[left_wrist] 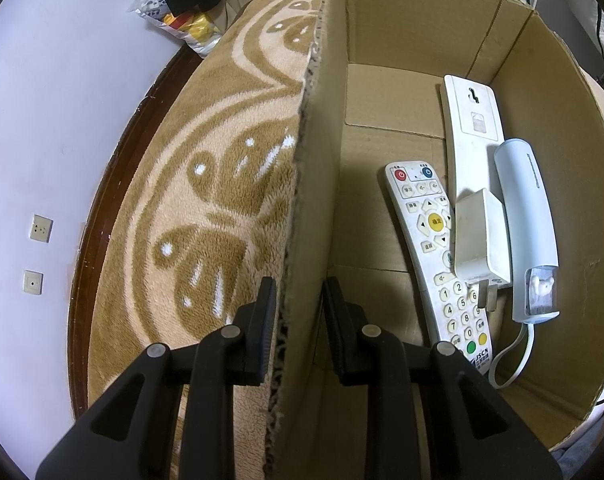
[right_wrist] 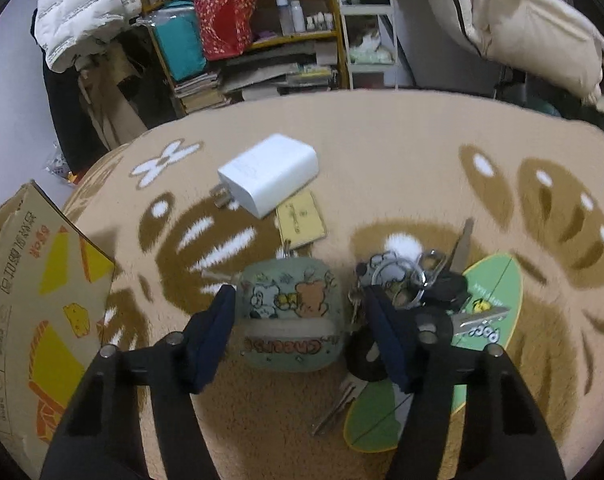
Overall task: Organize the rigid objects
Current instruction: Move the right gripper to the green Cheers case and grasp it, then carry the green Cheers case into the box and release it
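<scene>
The largest thing is the cardboard box [left_wrist: 421, 60], which fills the right half of the left wrist view. The left claw [left_wrist: 298, 300] has one finger on each side of the box wall; a small gap shows beside each pad, so I judge that it steadies the wall more than it clamps it, probably to keep the box in place for loading. In the right wrist view the same box [right_wrist: 42, 300] stands at the left edge, and its outside carries yellow shapes and Chinese characters which I cannot read with certainty.

Under everything lies the plush blanket [right_wrist: 401, 152], beige with brown patterns, which serves as the surface.

Already inside the box, at the lower right of the left wrist view, lie a corded handset [left_wrist: 529, 224], its long white base [left_wrist: 471, 128], a remote control [left_wrist: 433, 248] with "JSCN" at its lower end, and an old charger [left_wrist: 481, 236] resting on the remote control.

Still outside, the white charger [right_wrist: 270, 174] is in the upper middle of the right wrist view, with a yellow tag [right_wrist: 302, 218] just beside it.

The right claw [right_wrist: 300, 312] is open, with its fingers on either side of the cartoon pouch [right_wrist: 292, 316], not pressing it; this seems the next thing to pick. The pouch shows a word, upside down and unclear to me. The key bunch [right_wrist: 413, 280] lies at the right finger, upon a green card [right_wrist: 485, 308].
</scene>
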Tool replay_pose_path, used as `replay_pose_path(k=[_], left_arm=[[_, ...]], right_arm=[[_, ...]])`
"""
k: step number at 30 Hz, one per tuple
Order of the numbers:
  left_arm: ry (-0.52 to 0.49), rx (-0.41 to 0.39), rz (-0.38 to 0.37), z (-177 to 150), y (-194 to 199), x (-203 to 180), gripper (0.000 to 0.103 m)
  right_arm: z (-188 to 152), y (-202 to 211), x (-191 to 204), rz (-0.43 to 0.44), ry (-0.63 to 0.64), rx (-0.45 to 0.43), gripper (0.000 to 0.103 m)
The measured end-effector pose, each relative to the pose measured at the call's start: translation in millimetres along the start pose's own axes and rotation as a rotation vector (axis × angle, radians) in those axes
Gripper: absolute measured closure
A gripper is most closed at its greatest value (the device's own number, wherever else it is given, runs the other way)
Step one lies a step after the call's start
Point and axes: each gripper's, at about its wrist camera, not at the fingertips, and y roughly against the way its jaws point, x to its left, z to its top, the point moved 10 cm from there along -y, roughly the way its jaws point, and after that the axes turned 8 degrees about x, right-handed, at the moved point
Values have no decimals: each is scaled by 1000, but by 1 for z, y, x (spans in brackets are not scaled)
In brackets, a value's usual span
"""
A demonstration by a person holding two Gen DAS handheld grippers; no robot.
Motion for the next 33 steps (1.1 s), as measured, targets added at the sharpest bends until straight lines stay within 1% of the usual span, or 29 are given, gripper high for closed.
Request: replay_pose_path(k=[2, 3, 4, 7, 11, 17, 20, 22, 23, 33], left_arm=[[1, 0, 0, 0, 0, 0, 79], [1, 0, 0, 0, 0, 0, 79], [3, 1, -2, 0, 0, 0, 79], [3, 1, -2, 0, 0, 0, 79], [1, 2, 3, 1, 0, 1, 79], [-1, 2, 6, 1, 0, -1, 79], [-8, -1, 16, 0, 1, -2, 79], [-10, -3, 19, -1, 2, -3, 80], [-11, -3, 19, -1, 2, -4, 80], [-10, -4, 18, -2, 3, -3, 80]], right_arm=[[-1, -2, -1, 7, -13, 3, 34], [-1, -1, -1, 6, -21, -1, 39], [-1, 1, -2, 3, -33, -16, 39], [-6, 7, -5, -45, -59, -41, 39], [-9, 11, 0, -38, -43, -43, 39], [-6, 31, 8, 25, -71, -77, 39], [-4, 42, 15, 36, -70, -93, 39], [-1, 52, 21, 62, -80, -118, 39], [1, 59, 26, 80, -70, -131, 39], [7, 105, 64, 117, 22, -215, 39]])
